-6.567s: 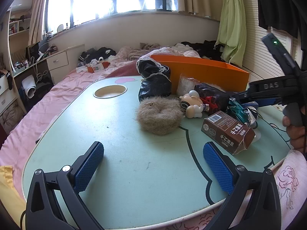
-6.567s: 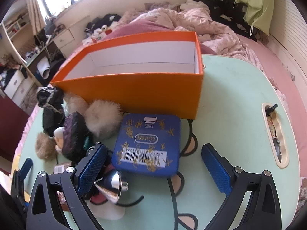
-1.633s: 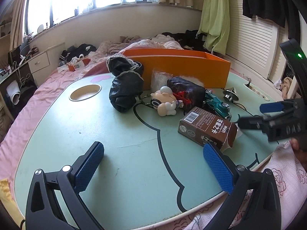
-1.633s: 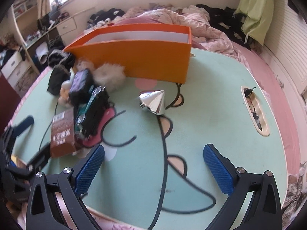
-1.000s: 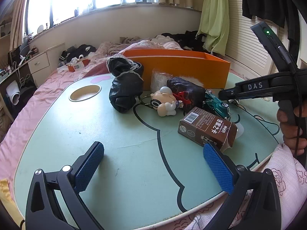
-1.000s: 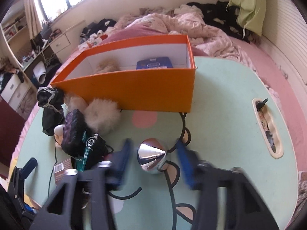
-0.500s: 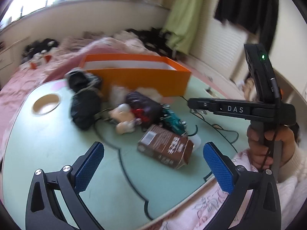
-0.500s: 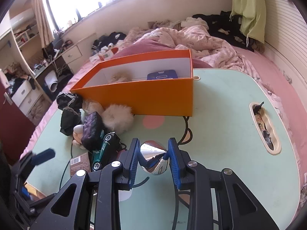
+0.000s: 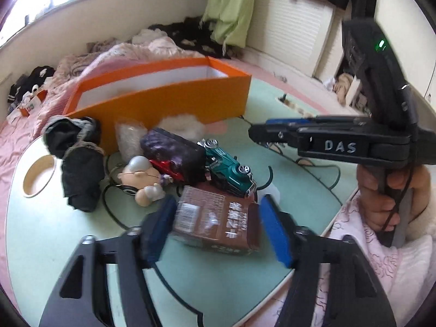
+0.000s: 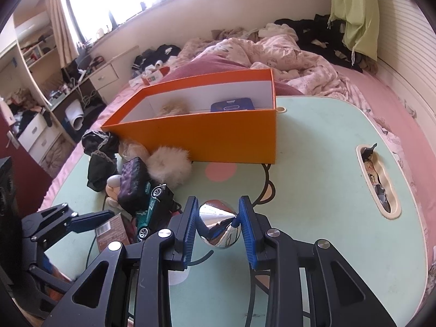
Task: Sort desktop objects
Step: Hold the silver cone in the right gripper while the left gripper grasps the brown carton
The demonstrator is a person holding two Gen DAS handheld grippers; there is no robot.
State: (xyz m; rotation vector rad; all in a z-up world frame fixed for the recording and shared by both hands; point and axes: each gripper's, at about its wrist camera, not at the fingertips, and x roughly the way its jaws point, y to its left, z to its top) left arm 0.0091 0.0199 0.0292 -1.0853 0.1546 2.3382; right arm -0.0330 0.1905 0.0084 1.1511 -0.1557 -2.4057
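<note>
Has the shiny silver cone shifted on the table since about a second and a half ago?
Cannot tell. The silver cone sits near the same black drawn line below the orange box, but now the right gripper is clamped on it.

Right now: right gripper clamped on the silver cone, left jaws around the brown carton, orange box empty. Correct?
Not quite: the orange box is not empty. The right wrist view shows a blue tin and a tan furry ball inside. The right gripper does clamp the silver cone, and the left gripper, jaws just closing, brackets the brown carton.
</note>
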